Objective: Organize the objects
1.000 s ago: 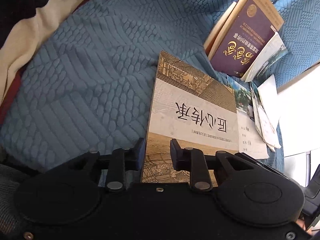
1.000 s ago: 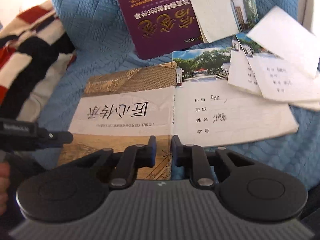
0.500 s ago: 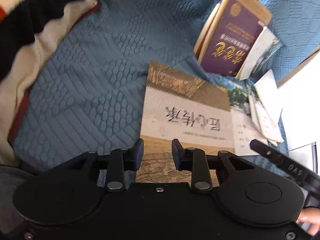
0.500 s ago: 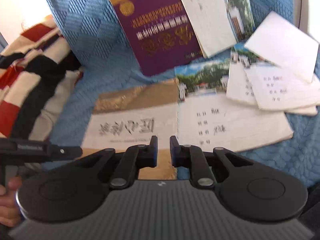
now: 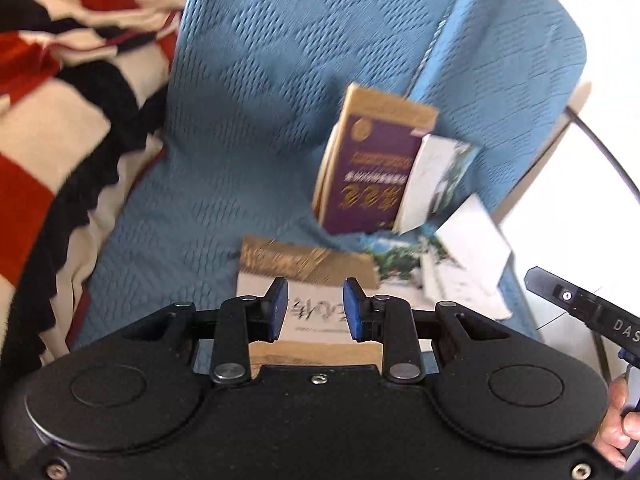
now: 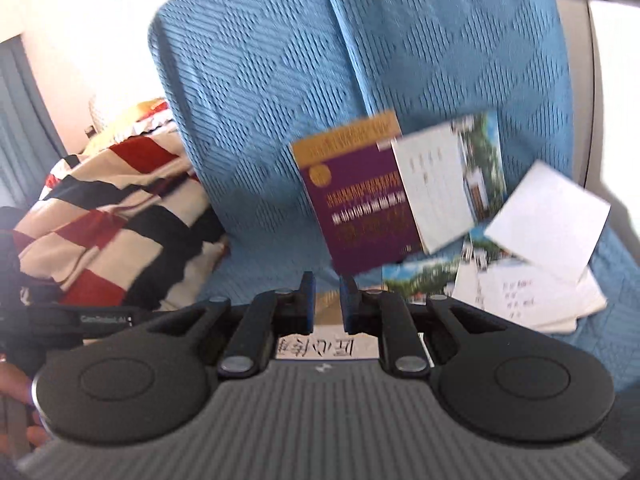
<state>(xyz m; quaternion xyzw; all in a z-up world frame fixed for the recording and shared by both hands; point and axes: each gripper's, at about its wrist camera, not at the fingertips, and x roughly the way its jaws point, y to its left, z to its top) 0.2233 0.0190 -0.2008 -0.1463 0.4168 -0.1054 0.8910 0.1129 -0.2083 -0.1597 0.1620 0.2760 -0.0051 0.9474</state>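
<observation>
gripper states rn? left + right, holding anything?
Left gripper: open, holding nothing; the tan book lies beyond its fingers.
Right gripper: narrow gap between jaws, holding nothing.

A blue quilted cover (image 5: 256, 128) with a diamond pattern lies over a sofa seat and its upright back. In the right wrist view the same cover (image 6: 420, 40) rises behind the seat, with a seam that runs down the back. On the left side a knitted blanket (image 5: 60, 92) in red, cream and black blocks is heaped on the seat, and its edge hangs on the blue cover. The right wrist view shows this blanket (image 6: 104, 208) also on the left. At the far right a thin dark cable (image 5: 604, 152) curves over a bright white surface. Behind the blanket a pale wall (image 6: 80, 12) is seen.
</observation>
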